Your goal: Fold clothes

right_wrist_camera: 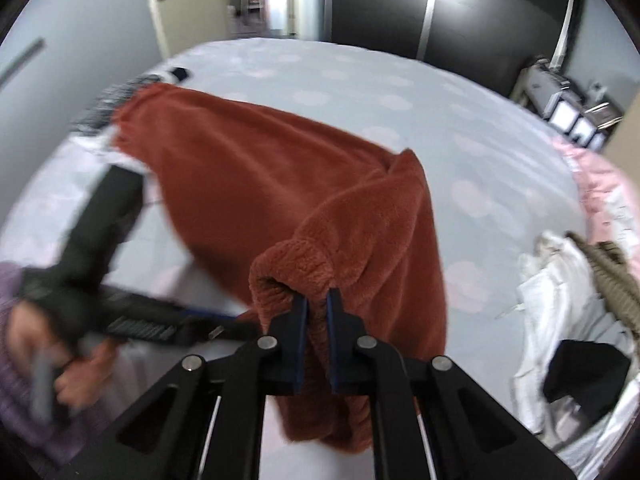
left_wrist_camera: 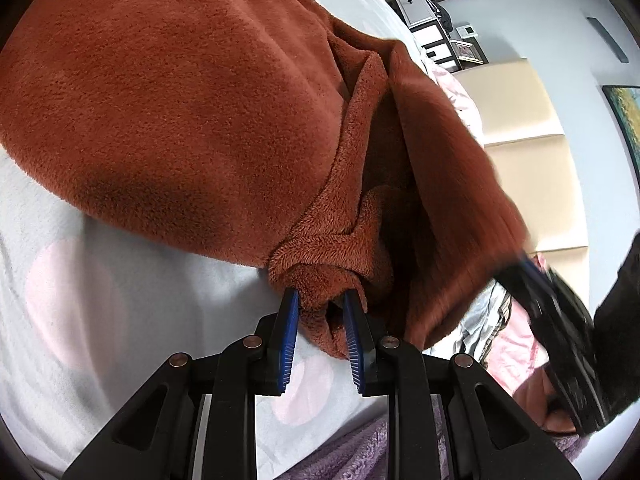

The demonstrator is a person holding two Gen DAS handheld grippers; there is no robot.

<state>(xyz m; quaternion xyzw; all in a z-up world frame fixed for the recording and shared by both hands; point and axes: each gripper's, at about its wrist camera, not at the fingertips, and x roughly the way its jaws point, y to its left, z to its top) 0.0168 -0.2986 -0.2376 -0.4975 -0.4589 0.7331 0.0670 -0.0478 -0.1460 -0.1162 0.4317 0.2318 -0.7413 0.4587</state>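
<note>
The left gripper [left_wrist_camera: 320, 300] is clamped on a bunched, knotted-looking fold of the rust fleece garment [left_wrist_camera: 168, 92]; the blue pads [left_wrist_camera: 290, 320] are pressed on the cloth from both sides, w/ a small gap kept by the thickness. The right gripper [right_wrist_camera: 318, 300] is closed on a ribbed hem or cuff [right_wrist_camera: 292, 268] of the same garment, approx. at its near edge; the fabric is pinched between the pads and hangs below them.

From the tongs outward: in the right wrist view the garment is stretched away from the right gripper toward the upper left, so its long axis is seen running diagonally across the bed [right_wrist_camera: 400, 92], w/ the far ribbed end [right_wrist_camera: 136, 108] lying near the left edge of the bed. The near part is lifted off the sheet; the far part is resting on it. The left gripper [right_wrist_camera: 192, 320] is seen blurred at lower left, held by a hand [right_wrist_camera: 48, 360], just beside the right one, so both grips are at the same near end of the garment.

It is judged that the coming fold depends on this: the free end lies far from both tongs, along the diagonal, and the held edge must prob. be carried toward it. Neither hand is clearly nearer to that end. A pile of other clothes [right_wrist_camera: 560, 300] lies at the right, apart from the garment.
</note>
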